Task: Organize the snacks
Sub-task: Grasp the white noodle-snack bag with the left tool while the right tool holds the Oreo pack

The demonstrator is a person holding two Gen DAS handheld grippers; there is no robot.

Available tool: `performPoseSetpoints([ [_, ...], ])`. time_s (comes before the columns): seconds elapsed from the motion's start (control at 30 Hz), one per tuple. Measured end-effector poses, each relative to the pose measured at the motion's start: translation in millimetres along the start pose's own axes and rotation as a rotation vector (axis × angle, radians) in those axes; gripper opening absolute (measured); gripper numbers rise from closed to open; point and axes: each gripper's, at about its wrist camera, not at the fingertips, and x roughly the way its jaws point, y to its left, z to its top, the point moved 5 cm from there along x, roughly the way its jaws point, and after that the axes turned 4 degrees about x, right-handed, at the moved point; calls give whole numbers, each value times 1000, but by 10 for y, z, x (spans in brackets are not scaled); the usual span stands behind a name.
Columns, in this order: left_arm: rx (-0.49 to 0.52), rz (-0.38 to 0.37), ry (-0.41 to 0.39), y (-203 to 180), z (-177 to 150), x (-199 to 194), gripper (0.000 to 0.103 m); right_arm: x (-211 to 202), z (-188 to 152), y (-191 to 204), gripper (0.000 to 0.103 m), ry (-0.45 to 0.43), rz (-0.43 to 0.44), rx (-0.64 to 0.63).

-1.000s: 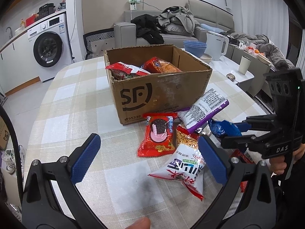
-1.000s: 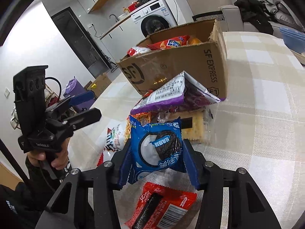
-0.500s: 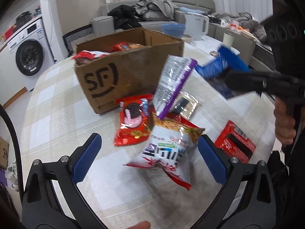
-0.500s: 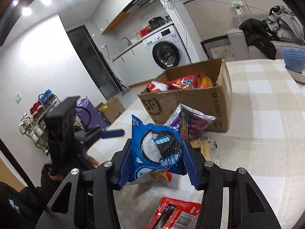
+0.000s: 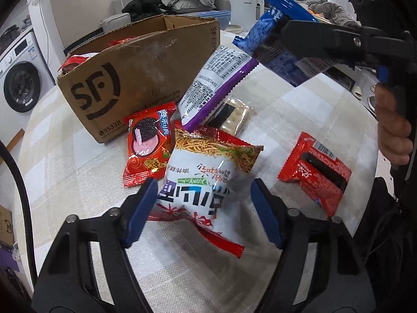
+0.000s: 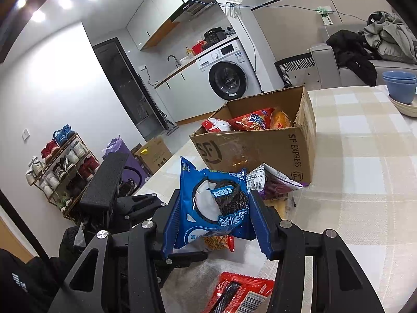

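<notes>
Blue foil is what fills my right tongs (image 6: 215, 215) now — the blue cream-sandwich-biscuit packet (image 6: 213, 206) is clamped between both pads and has come up off the checked tablecloth (image 5: 65, 161) where it lay a second ago; in the left view it hangs at the upper right of the frame, above the pile. That snack is picked, I judge, and only needs carrying to the brown corrugated cardboard box with the black printed logo (image 5: 135, 73), which stands open at upper centre with red and orange packets already inside.

My left tongs (image 5: 203, 208) have dropped from a wide hover down over the white-and-red crinkly bag of fried noodle sticks (image 5: 206, 180) at lower centre. Their jaws are closing, the bag sits between them, and I can't see the pads pressing it yet — so no grip so far.

Loose on the cloth: the red biscuit packet with a pink-cream picture (image 5: 148, 146) left of the bag, the purple-edged silver pouch (image 5: 219, 78) leaning on the box, a clear-wrapped cracker pack (image 5: 234, 112) under it, and a red flat wafer packet (image 5: 315, 174) at right. Roughly halfway, I'd say.
</notes>
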Motion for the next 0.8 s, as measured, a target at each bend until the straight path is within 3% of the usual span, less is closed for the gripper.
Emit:
performPoseSetpoints([
  [0.17, 12, 9, 4, 4, -10, -4, 50, 26, -15, -17, 51, 11, -9, 2],
  [0.8, -50, -59, -48, 77, 96, -210, 47, -59, 87, -22, 51, -36, -19, -4],
])
